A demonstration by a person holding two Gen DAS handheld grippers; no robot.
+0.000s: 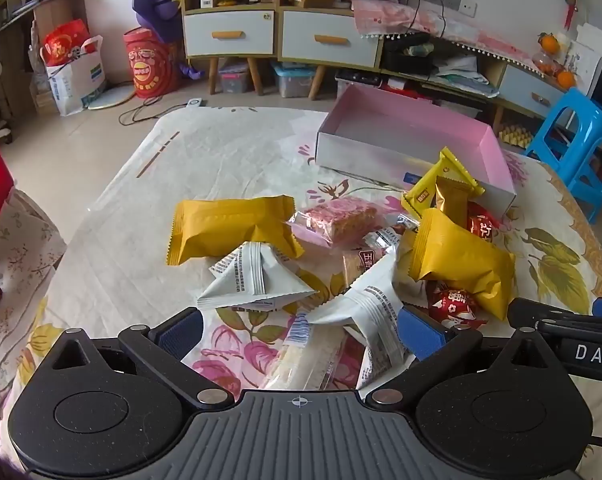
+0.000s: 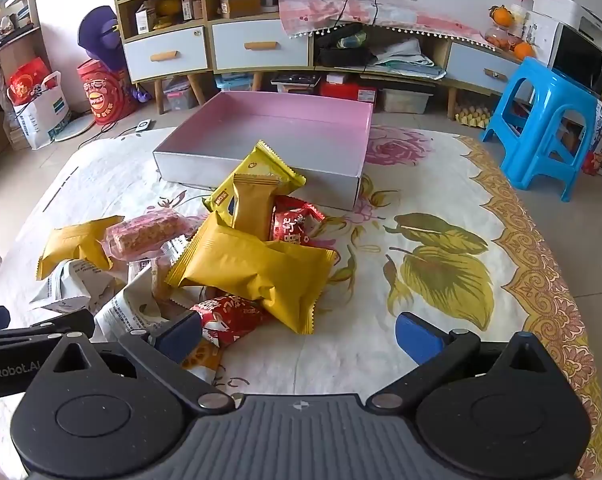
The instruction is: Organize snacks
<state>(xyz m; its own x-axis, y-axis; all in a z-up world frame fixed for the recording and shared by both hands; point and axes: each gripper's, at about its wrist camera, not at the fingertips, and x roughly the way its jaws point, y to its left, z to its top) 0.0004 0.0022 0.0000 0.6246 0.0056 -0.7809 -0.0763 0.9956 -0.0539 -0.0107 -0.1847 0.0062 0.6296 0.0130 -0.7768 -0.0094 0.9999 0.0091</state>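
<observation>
Still nothing boxed: both grippers wide and empty

I hold my left gripper [image 1: 299, 330] and right gripper [image 2: 299, 334] spread wide over the heap of wrapped snacks [image 2: 205, 256] on the flowered cloth [image 2: 441, 320]. Beyond it waits the shallow pink-lined cardboard box [image 2: 261, 162], bare. First pick, I judge: the large yellow pillow packet [image 2: 257, 270], long axis lying left to right, wants my right jaws across its short side

snacks [image 2: 245, 268]: heaped, wrapped | box [image 2: 237, 128]: pink-lined, open, behind heap
</observation>
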